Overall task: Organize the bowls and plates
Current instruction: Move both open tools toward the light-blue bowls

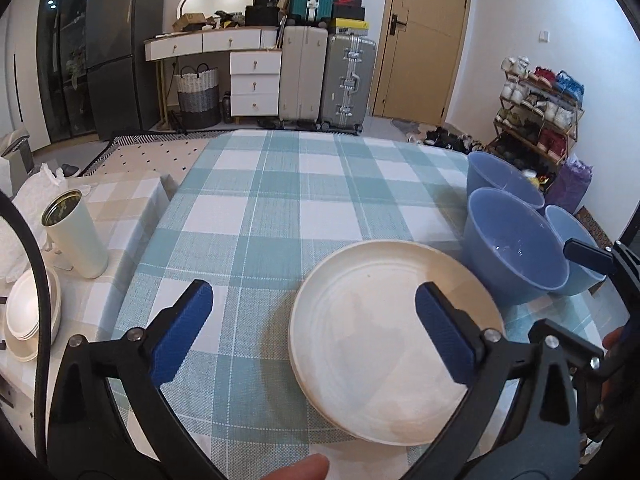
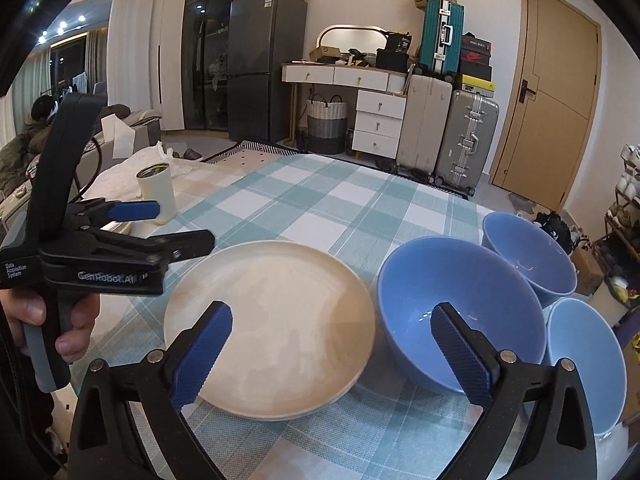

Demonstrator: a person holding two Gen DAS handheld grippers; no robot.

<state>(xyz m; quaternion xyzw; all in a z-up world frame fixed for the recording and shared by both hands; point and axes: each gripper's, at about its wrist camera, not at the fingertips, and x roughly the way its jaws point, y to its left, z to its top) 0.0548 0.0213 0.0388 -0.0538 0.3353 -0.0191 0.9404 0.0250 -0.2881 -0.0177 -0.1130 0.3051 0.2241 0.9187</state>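
Left gripper jaws wide apart, holding nothing, above the table; right gripper likewise spread wide and empty; cream plate flat on the checked cloth, three blue bowls upright just right of it, front bowl nearly touching the plate; tumbler and stacked white dishes far left on a beige cloth; fridge, suitcases, door behind.

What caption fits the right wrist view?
Open right claw hovers over a cream plate beside three blue bowls on checked cloth.
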